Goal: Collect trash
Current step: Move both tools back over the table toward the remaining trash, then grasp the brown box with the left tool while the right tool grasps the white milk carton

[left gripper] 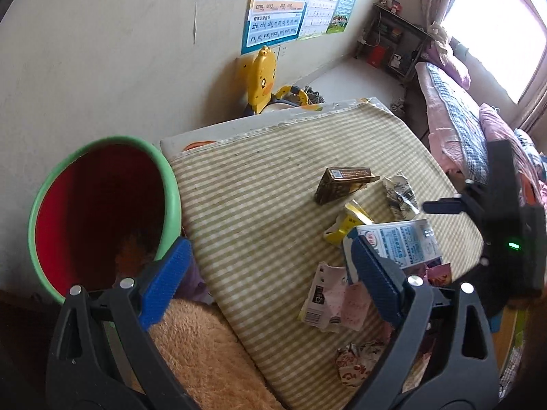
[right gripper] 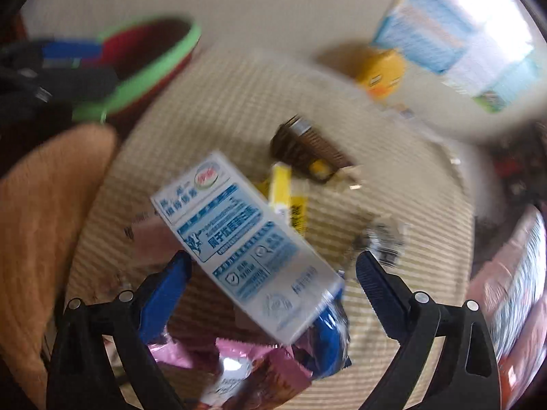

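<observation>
Here both tongs gape wide, holding nothing: the right tongs (right gripper: 271, 263) straddle the milk carton (right gripper: 246, 239) near the tabletop's (left gripper: 259, 184) middle; square them across it first. The left tongs (left gripper: 270, 256) hover beside the bin (left gripper: 172, 191).

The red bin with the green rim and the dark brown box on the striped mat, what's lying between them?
Only bare striped mat lies between the bin and the brown box, as the left wrist view shows.

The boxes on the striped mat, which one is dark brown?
The cigarette-style box farthest back on the striped mat. It is dark brown, while the milk carton is white and blue and the small crushed box is yellow.
</observation>
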`<action>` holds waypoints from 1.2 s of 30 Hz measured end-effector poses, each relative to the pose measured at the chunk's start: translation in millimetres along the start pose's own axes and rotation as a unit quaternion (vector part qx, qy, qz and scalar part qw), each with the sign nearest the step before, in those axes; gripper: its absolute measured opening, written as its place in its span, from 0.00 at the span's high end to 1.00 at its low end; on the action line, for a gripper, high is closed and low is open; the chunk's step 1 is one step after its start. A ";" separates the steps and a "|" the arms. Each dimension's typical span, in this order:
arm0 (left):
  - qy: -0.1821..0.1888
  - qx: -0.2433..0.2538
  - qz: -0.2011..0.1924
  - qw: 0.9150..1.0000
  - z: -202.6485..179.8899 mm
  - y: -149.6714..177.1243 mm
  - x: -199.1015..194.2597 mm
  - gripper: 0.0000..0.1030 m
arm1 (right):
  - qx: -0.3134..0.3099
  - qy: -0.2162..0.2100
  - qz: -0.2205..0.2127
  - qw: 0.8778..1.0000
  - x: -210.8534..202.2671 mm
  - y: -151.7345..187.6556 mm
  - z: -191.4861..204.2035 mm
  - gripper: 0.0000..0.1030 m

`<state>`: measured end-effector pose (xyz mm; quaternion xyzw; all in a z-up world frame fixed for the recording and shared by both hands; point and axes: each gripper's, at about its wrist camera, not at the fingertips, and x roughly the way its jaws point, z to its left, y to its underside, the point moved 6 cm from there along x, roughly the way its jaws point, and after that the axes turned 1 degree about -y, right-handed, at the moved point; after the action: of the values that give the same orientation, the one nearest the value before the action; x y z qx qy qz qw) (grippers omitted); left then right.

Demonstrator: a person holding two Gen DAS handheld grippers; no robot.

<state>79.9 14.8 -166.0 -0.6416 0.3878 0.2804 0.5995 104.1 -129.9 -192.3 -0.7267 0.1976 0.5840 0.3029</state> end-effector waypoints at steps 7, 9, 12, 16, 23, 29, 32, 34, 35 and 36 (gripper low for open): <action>-0.023 0.045 -0.002 0.999 -3.6 -10.5 18.2 0.10 | 0.083 -0.061 -0.085 0.991 -34.5 8.8 -7.1 0.42; -0.019 0.064 0.001 0.998 -10.1 -18.8 28.4 0.10 | 0.164 -0.084 -0.131 0.974 -54.7 20.6 -21.7 0.44; -0.013 0.100 0.000 0.995 -30.2 -33.1 43.4 0.10 | 0.276 -0.089 -0.181 0.940 -74.9 48.1 -43.3 0.44; 0.010 0.164 0.031 0.986 -66.9 -41.9 77.5 0.10 | 0.392 -0.078 -0.199 0.895 -74.5 85.5 -61.6 0.44; -0.004 0.249 0.065 0.966 -112.4 -51.0 129.9 0.11 | 0.472 -0.130 -0.201 0.848 -65.0 123.2 -60.3 0.45; 0.057 0.200 0.128 0.970 -128.7 -63.6 152.0 0.16 | 0.463 -0.165 -0.215 0.844 -67.7 122.6 -46.5 0.43; 0.073 0.203 0.131 0.968 -133.4 -61.4 146.8 0.16 | 0.462 -0.171 -0.221 0.842 -65.4 122.5 -45.7 0.42; 0.067 0.220 0.120 0.966 -130.0 -61.6 138.6 0.16 | 0.471 -0.177 -0.227 0.834 -64.1 125.5 -49.0 0.38; 0.064 0.226 0.116 0.965 -127.3 -61.5 135.7 0.16 | 0.474 -0.179 -0.229 0.831 -62.3 126.3 -51.8 0.36; 0.061 0.233 0.114 0.964 -123.2 -61.4 133.4 0.16 | 0.479 -0.182 -0.231 0.827 -62.0 127.9 -53.2 0.36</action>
<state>190.5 -129.5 -226.8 -0.4517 0.5492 0.2089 0.6713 46.0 -264.2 -151.9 -0.3954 0.2201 0.4507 0.7695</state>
